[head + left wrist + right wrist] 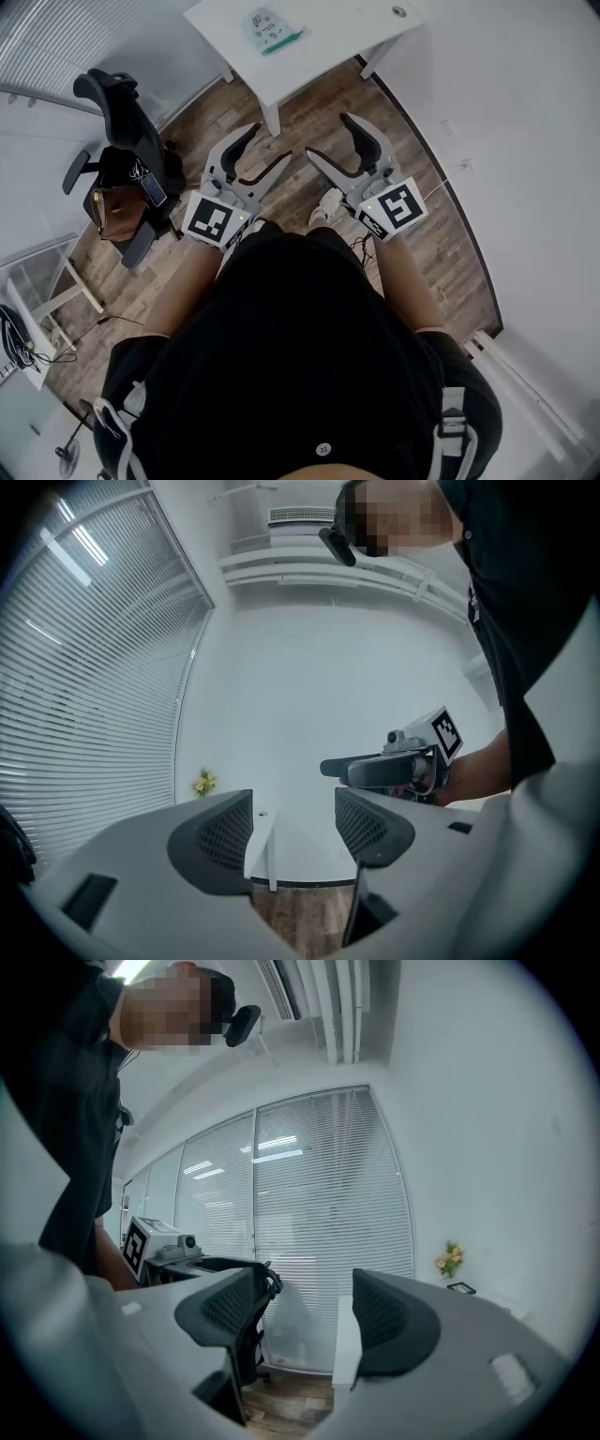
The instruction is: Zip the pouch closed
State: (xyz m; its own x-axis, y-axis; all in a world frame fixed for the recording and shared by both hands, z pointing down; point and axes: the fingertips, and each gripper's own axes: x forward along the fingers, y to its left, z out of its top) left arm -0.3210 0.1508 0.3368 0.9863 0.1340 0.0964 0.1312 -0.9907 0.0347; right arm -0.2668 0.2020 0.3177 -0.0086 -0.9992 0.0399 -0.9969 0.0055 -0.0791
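Observation:
The pouch, pale with green print and a teal strip along one edge, lies flat on the white table at the top of the head view. Both grippers hang in front of the person's body over the wood floor, well short of the table. My left gripper is open with nothing between its jaws; its own view looks along the table's edge. My right gripper is open and empty too. Neither gripper view shows the pouch.
A black office chair with a brown bag on its seat stands to the left. A white wall runs along the right, window blinds on the left. A small flower pot sits on the table's far side.

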